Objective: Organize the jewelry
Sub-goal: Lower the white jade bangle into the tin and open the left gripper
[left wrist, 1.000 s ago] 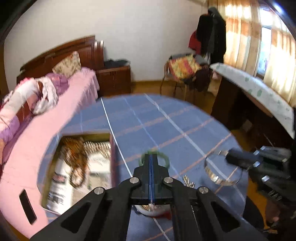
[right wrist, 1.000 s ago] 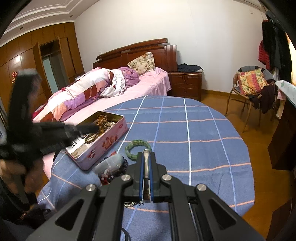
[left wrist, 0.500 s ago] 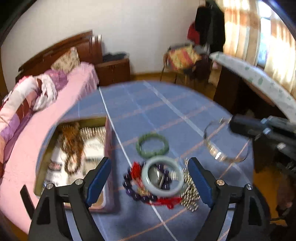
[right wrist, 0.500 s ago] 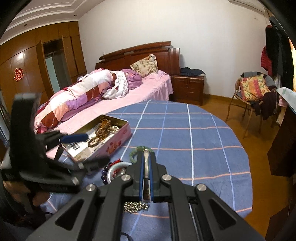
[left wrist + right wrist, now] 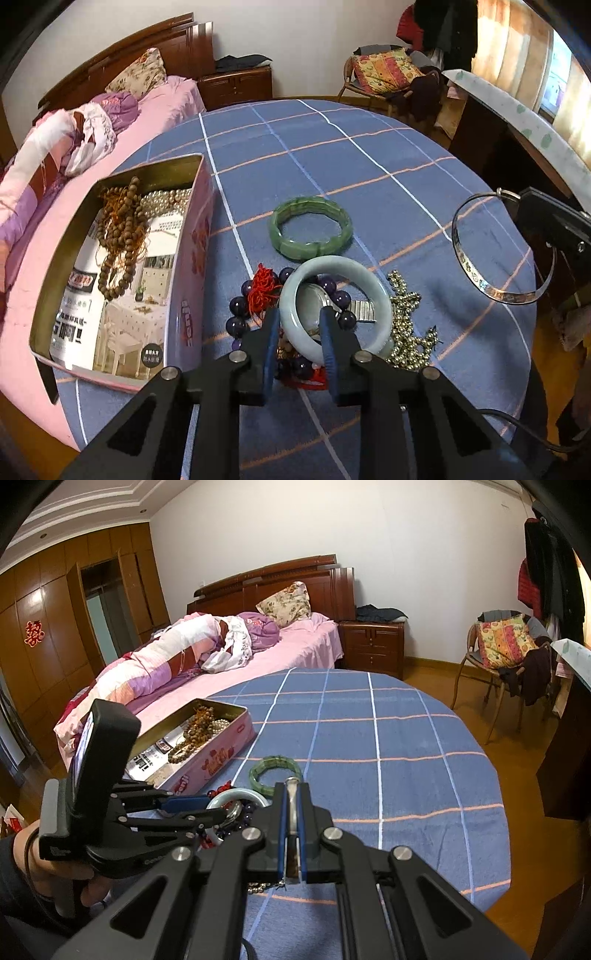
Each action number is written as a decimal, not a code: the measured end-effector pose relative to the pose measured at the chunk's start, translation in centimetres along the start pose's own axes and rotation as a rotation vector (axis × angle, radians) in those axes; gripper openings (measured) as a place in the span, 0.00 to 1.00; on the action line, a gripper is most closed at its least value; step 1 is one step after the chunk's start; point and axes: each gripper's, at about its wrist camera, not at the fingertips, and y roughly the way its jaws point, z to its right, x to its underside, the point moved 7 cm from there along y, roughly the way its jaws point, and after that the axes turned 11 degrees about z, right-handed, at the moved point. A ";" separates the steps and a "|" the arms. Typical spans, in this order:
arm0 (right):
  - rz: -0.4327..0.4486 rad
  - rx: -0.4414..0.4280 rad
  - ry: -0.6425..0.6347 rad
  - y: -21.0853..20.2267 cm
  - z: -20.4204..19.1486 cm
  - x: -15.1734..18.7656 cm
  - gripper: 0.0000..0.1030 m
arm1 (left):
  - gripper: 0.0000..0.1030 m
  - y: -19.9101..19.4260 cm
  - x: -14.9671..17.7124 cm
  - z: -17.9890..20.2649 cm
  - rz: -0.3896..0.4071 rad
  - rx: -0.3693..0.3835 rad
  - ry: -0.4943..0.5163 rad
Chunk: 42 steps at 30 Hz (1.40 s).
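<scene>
The table [image 5: 369, 155], round under a blue checked cloth, fills both views, its near edge cut off beneath the black gripper frames. Left of the left gripper [image 5: 300, 334] stands the pink tin [image 5: 192, 258], open, with brown wooden beads [image 5: 118, 236] and a pearl strand [image 5: 166, 201] heaped at its far end on a printed paper liner; the liner carries Chinese characters too small to read, and the lettering on the tin's pink side is distorted and illegible.

Ahead of the fingers [image 5: 272, 339], apart from the heap, lies the green segmented bracelet [image 5: 310, 230]. The left gripper is parted but not wide, its two fingers straddling the near rim of the pale jade bangle [image 5: 334, 306], one outside the ring and one inside; whether the pads already touch the rim cannot be told. The bangle rests on a tangle: dark purple beads [image 5: 236, 325], a red tassel [image 5: 262, 288], a metal watch band [image 5: 364, 310] partly hidden under the ring, and a gold bead chain [image 5: 410, 332] just right of the fingers.

Far to the right, the right gripper [image 5: 291, 812] is clenched on the thin silver bangle [image 5: 491, 254], which hangs in the air above the table edge; engraved marks on its inner band cannot be read. In the right wrist view only its edge shows between the fingers.
</scene>
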 end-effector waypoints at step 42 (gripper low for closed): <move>-0.018 -0.245 -0.164 9.2 -12.3 -6.9 0.07 | 0.08 -5.4 -4.7 -18.3 0.173 -0.265 -0.159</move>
